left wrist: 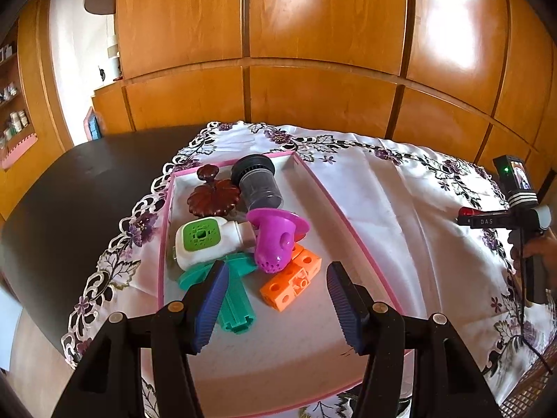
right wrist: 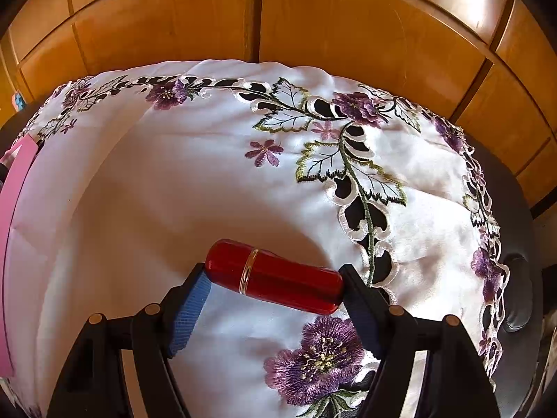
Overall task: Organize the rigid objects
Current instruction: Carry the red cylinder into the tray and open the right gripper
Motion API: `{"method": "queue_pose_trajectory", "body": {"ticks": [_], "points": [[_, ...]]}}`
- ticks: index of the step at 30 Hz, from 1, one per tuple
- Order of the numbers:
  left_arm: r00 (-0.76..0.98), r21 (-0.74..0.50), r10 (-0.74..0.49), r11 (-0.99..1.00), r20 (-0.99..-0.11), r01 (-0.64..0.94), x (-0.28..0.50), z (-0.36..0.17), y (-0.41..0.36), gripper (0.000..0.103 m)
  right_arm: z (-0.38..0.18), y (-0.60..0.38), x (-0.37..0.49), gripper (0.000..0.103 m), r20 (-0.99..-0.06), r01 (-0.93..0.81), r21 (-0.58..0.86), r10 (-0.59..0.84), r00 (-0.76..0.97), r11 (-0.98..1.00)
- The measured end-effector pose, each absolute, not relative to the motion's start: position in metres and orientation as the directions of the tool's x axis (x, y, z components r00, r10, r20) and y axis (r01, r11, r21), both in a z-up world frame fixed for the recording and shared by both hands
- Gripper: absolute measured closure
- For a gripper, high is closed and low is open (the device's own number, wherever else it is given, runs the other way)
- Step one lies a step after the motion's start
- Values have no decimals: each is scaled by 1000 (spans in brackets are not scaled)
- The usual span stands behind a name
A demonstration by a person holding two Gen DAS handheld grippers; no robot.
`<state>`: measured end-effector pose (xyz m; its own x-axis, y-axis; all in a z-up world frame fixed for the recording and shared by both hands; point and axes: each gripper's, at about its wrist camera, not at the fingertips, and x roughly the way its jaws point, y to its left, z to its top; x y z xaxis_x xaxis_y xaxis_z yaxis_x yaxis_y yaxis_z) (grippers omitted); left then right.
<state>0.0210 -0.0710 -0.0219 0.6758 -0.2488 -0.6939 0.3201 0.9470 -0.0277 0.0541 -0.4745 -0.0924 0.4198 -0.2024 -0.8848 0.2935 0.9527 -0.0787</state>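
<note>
A pink-rimmed white tray [left wrist: 348, 216] holds a brown flower-shaped lid [left wrist: 213, 196], a dark ribbed cylinder [left wrist: 259, 183], a white and green device [left wrist: 205, 240], a purple perforated cup [left wrist: 275, 240], orange blocks [left wrist: 292, 278] and a teal plastic piece [left wrist: 236, 299]. My left gripper [left wrist: 275, 271] hovers over the tray's near half, open, with nothing between its blue pads [left wrist: 212, 299]. My right gripper [right wrist: 275, 275] is shut on a red cylindrical case [right wrist: 275, 278], gripped end to end just above the cloth. In the left wrist view the right gripper [left wrist: 487, 221] shows right of the tray.
A white embroidered tablecloth [right wrist: 174, 174] with purple flowers covers a dark round table [left wrist: 69, 209]. Wooden cabinet doors [left wrist: 313, 35] stand close behind. The tray's pink edge [right wrist: 14, 209] is at the far left of the right wrist view. A person's hand [left wrist: 539, 247] holds the right gripper.
</note>
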Motion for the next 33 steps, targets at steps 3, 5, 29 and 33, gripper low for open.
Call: {"method": "queue_pose_trajectory", "body": {"ticks": [3,5,29,33], "points": [[673,-31,-250,947,-696,319,22,-23,-69,44,-93,-474,54,27,-884,296,-82,-207,419,952],[671,-32,-249,948,-698,318,22,-24,-68,44,-93,-474,54,27,-885,303,-83,-210,415,949],[684,-84,-216,972,-697,221,32,-24,-21,44,-2,-300,23,27,-761,-122,114,165,628,986],[696,-92,-198,978,-690,187,34,-23,-5,44,3,-248,19,27,-753,-259,120,258,606,958]]}}
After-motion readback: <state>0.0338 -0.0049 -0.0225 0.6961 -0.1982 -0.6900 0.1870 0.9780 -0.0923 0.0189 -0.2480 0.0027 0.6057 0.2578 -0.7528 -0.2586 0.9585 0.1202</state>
